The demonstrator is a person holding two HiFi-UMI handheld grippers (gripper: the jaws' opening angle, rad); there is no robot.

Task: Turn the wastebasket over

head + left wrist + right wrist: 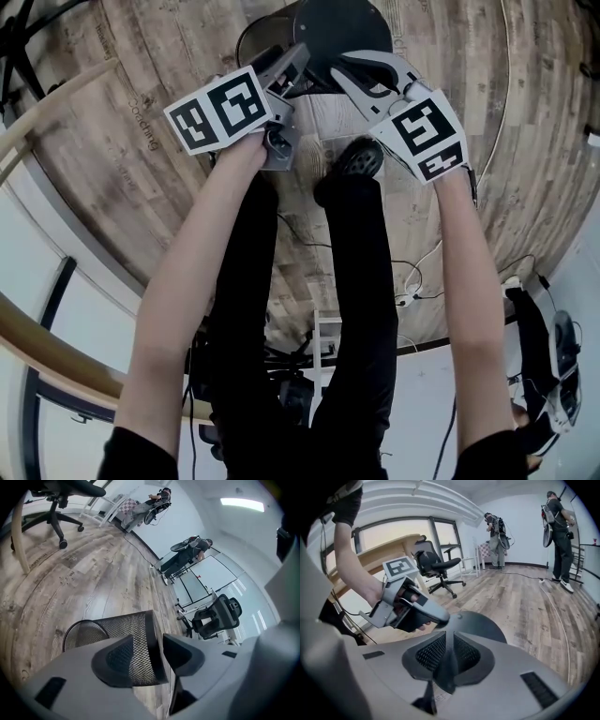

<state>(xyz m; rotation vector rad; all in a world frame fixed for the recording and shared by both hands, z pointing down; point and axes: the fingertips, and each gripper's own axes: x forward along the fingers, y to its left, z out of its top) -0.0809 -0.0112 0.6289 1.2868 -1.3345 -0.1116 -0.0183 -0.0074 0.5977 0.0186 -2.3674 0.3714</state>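
Note:
The black mesh wastebasket lies tipped on the wood floor, its solid round bottom turned toward me. My right gripper is shut on the thin edge of that bottom, which shows as a dark strip between the pads of the right gripper. My left gripper stands open beside it. In the left gripper view the basket's mesh wall and dark bottom band run between the jaws of the left gripper, with a small gap to the right pad. The open mouth faces away.
My shoe stands just below the grippers. Cables trail on the floor. Office chairs, a wooden desk and standing people are farther off. A curved wooden table edge lies at left.

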